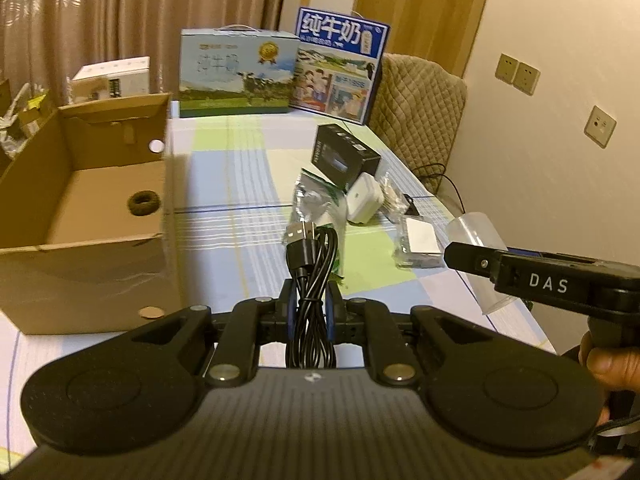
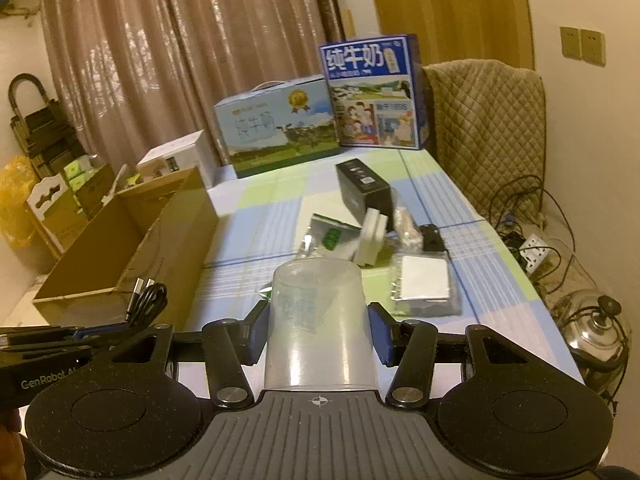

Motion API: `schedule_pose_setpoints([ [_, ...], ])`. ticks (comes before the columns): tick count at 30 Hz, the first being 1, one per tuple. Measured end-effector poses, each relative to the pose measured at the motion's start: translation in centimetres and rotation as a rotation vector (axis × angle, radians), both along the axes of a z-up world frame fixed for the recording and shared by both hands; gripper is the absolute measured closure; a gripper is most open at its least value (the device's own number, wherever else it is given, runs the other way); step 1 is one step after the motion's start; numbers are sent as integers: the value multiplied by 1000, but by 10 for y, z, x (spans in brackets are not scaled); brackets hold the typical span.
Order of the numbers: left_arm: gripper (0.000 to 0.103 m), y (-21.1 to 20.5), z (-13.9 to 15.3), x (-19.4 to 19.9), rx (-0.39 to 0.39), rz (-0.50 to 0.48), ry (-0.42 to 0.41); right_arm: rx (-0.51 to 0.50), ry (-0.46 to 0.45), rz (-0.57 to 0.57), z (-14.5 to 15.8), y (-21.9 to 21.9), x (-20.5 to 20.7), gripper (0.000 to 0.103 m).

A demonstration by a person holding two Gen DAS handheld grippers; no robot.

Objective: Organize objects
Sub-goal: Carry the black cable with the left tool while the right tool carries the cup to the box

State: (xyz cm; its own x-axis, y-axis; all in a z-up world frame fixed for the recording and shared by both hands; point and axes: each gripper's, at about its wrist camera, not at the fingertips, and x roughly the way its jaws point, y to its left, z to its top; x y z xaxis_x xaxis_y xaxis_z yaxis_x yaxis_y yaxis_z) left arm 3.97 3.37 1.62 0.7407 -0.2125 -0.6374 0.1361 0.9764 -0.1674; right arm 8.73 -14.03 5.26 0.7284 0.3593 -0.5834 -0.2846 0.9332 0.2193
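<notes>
My left gripper is shut on a coiled black USB cable, its plugs pointing up above the table. The same cable shows at the left of the right wrist view, beside the cardboard box. My right gripper is shut on a clear plastic cup, held upside down above the table. That cup and the right gripper appear at the right in the left wrist view. The open cardboard box stands left, with a small dark ring inside.
On the checked tablecloth lie a black box, a white adapter, a foil bag and a bagged white pad. Two milk cartons stand at the far end. A padded chair and floor cables are to the right.
</notes>
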Motion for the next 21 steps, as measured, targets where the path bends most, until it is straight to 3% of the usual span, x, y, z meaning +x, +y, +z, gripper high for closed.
schedule_pose_setpoints([
  [21,92,61,38,-14,22,117,-26,1,-52,146,41,73,6,54],
])
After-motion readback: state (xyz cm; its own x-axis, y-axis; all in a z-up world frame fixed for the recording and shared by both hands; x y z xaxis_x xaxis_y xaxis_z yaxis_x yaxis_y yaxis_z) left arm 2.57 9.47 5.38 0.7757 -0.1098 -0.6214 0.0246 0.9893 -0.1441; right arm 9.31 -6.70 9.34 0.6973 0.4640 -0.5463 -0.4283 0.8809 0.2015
